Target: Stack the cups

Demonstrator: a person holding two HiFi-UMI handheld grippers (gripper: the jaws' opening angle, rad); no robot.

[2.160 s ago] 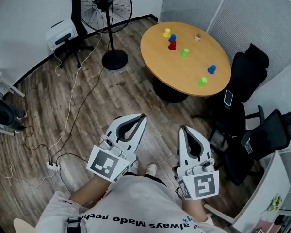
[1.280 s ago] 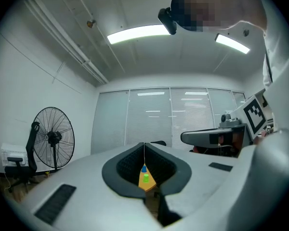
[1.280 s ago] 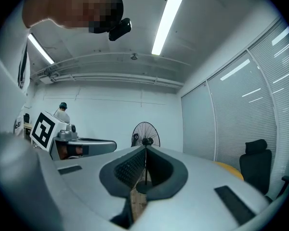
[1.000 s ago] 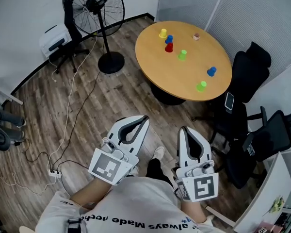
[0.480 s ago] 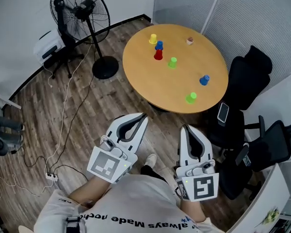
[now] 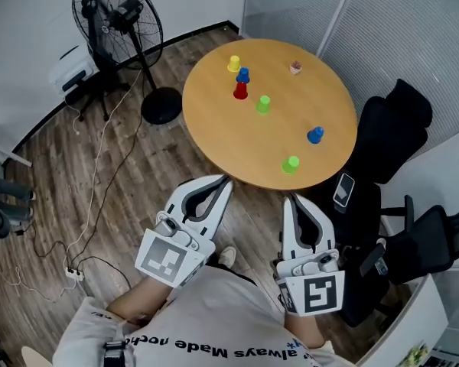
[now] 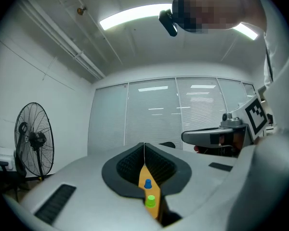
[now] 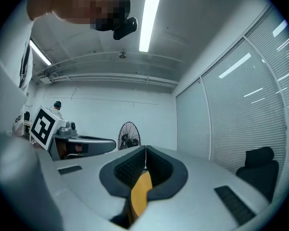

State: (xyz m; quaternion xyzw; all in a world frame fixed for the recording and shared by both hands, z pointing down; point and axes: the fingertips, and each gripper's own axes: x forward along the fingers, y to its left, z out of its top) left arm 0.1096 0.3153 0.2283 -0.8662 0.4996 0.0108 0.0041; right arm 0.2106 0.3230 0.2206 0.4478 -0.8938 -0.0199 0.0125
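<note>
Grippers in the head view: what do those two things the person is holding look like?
The left gripper and right gripper match: smooth white shells shaped like pointed teardrops, lined inside with black ribbed pads. Each carries a white cube with a black square marker at the back. The person wears a pale T-shirt with dark lettering.

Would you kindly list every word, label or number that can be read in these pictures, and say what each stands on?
"always Made": on the person's white shirt, head view; the words beside and below it are cut off or too blurred to read.
Marker cubes on the left gripper and right gripper: black-and-white square patterns only, no letters.
Cups: no print can be made out.
</note>
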